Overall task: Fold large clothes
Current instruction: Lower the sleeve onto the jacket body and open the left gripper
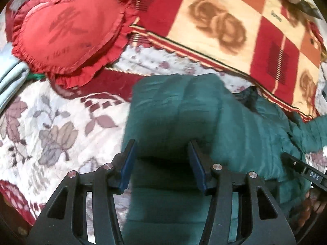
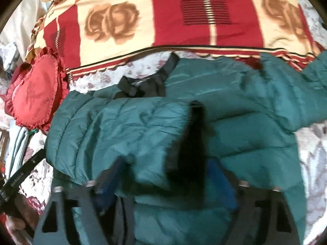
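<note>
- One dark green quilted puffer jacket (image 2: 143, 126) lies on the bed, on a white bedspread with mauve flowers and dark red borders (image 1: 51, 126). One sleeve, with a black cuff (image 2: 194, 138), is folded across its body; the other sleeve (image 2: 296, 75) stretches away to the right. The black inner collar (image 2: 141, 85) shows at the far edge.
- Left gripper (image 1: 161, 159): its two blue pads stand apart above the green fabric. They press on nothing, so it is open. In the right wrist view only its black side bar (image 2: 22, 175) appears at the left edge.
- Right gripper (image 2: 163, 175): its two blue pads are strongly blurred, with the cuffed sleeve between them. I cannot tell whether the pads press on the fabric. In the left wrist view only a black part with white letters (image 1: 306, 171) shows, at the right edge.
- One red heart-shaped cushion with a ruffled edge (image 1: 67, 32) lies to the left of the jacket, apart from it. The print on it is too blurred to read.
- One blanket with red, cream and orange squares and brown rose prints (image 2: 184, 20) covers the far part of the bed, just behind the jacket.
- One pale blue folded cloth (image 1: 10, 77) is cut off at the left edge, partly under the cushion.
- Both views are blurred, and the near hem of the jacket is hidden behind the grippers.
</note>
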{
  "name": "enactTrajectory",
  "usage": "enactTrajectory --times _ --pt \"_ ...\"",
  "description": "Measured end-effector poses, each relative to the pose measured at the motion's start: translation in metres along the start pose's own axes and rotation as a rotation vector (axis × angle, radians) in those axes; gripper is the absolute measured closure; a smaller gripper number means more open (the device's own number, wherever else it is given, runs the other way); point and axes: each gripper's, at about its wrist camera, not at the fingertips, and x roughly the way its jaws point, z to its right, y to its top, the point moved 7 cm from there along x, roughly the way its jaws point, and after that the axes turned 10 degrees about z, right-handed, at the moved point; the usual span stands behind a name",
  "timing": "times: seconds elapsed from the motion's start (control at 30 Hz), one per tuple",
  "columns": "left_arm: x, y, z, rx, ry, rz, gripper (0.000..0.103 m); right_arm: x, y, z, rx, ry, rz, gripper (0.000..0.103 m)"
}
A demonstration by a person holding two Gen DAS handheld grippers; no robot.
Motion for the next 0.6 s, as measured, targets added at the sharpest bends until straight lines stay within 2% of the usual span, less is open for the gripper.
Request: enactTrajectory --times 0.03,0.07,0.1,0.2,0.27,0.33,0.43,0.6 --pt "-0.001 0.001 -0.004 -0.006 0.008 0.003 0.052 0.003 0.002 -0.002 -0.01 -0.006 0.011 0.053" --pt "-0.003 0.002 -0.008 -0.014 0.013 0.007 0.052 0.004 0.004 -0.002 -0.015 -0.005 0.02 0.067" --pt "-0.003 0.004 -0.012 -0.021 0.02 0.013 0.052 0.003 0.007 -0.003 -0.019 -0.003 0.03 0.075" --pt "-0.008 0.014 -0.022 -0.048 0.042 0.038 0.052 -0.015 0.024 0.003 -0.053 -0.052 0.118 0.084" --pt "-0.009 0.02 -0.03 -0.079 0.056 0.054 0.052 -0.032 0.038 0.013 -0.065 -0.099 0.186 0.084" --pt "-0.004 0.024 -0.034 -0.108 0.065 0.055 0.052 -0.039 0.05 0.026 -0.058 -0.132 0.213 0.084" --pt "0.008 0.023 -0.028 -0.11 0.06 0.035 0.052 -0.033 0.064 0.045 -0.053 -0.18 0.22 0.084" --pt "0.038 0.01 -0.01 -0.026 0.086 -0.032 0.052 -0.008 0.07 0.062 -0.079 -0.236 0.189 0.084"
